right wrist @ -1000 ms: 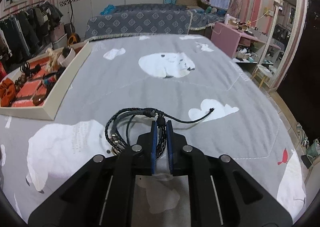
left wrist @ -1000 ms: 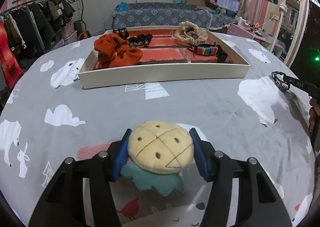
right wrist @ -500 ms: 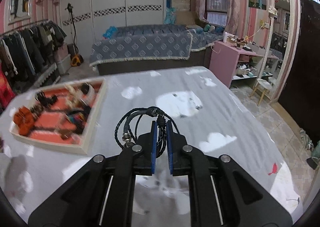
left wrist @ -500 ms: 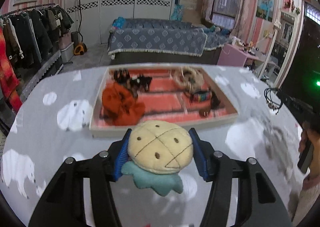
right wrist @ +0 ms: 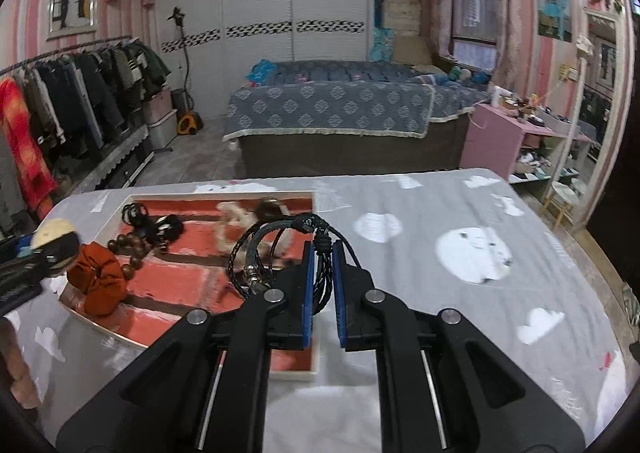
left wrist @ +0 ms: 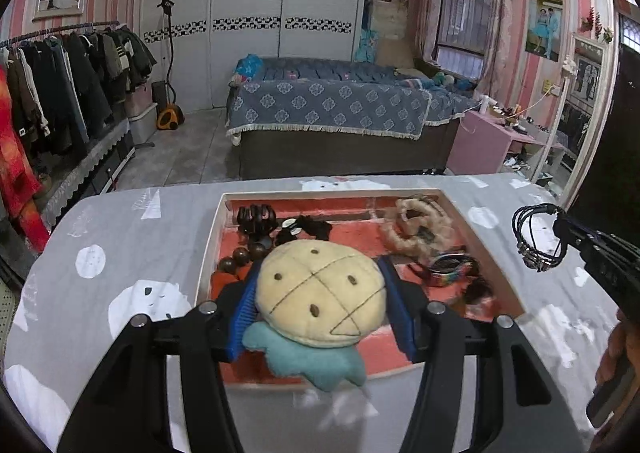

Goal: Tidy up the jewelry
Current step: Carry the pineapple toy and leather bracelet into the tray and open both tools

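Two claws are in view, each carrying one item. The left claw (left wrist: 320, 305) pinches one plush pineapple charm (left wrist: 320, 297) between its blue pads (left wrist: 244, 309), above the near half of the tray (left wrist: 212, 237). The right claw (right wrist: 322, 277) is pressed together on one dark braided bracelet (right wrist: 276, 249), whose loops hang out at 10 o'clock from the pads, above the tray's right wall.

There is one tray, white-rimmed with a red lining, lying on the grey cloud-print surface (right wrist: 460, 293). Its contents, counted where legible: one orange scrunchie (right wrist: 98, 281), one string of brown wooden beads (right wrist: 128, 249), one black hair claw clip (left wrist: 256, 217), one cream braided scrunchie (left wrist: 416, 225) and one rainbow-striped band (left wrist: 450, 273). The small dark items beside the clip are too blurred to count.

In the right wrist view, the surface from 12 to 4 o'clock of the tray is open to its far and right edges. In the left wrist view, a bare strip lies at 9 o'clock of the tray.
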Action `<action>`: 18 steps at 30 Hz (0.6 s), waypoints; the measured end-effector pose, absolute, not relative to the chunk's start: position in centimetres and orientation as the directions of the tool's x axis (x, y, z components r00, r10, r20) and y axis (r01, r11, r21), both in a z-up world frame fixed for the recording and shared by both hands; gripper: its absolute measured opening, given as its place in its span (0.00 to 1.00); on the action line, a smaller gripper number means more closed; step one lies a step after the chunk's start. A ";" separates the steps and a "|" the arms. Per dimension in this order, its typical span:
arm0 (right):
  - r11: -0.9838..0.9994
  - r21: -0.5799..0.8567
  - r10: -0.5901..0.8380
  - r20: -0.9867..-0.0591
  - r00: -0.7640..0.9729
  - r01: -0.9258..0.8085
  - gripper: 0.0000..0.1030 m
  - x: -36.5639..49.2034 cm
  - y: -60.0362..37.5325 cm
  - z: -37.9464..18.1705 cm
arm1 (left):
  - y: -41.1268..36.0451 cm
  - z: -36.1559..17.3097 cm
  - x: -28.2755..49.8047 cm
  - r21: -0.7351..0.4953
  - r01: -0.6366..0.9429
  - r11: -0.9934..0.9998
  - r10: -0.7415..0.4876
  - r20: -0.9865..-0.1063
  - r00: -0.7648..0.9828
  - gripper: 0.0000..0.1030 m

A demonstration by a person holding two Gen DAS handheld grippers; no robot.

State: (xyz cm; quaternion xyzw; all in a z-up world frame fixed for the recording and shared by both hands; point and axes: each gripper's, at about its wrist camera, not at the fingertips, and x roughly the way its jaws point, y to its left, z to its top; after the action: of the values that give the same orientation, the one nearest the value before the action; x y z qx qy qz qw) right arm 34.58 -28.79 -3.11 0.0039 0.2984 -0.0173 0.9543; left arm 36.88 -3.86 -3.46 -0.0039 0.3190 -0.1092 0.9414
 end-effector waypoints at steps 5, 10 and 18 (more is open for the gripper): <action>1.000 -0.025 -0.018 -0.589 0.808 0.004 0.10 36.3 -26.0 -4.7 | -3.1 -5.7 38.9 -0.075 0.182 0.981 -0.188 -0.622 0.760 0.54; 0.998 -0.056 -0.021 -0.615 0.788 -0.017 0.10 37.4 -24.3 -7.0 | -3.2 -7.4 39.9 -0.059 0.176 0.983 -0.173 -0.637 0.751 0.54; 0.997 -0.066 -0.021 -0.659 0.752 -0.030 0.10 38.6 -23.4 -10.0 | -3.4 -9.1 40.6 -0.022 0.178 0.984 -0.150 -0.645 0.749 0.55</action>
State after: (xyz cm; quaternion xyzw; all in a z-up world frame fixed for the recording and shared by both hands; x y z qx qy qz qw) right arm 38.59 -23.37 -9.97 -0.0360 0.3524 0.0025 0.9351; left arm 40.62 -3.38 -9.10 0.0204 0.3431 -0.0879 0.9349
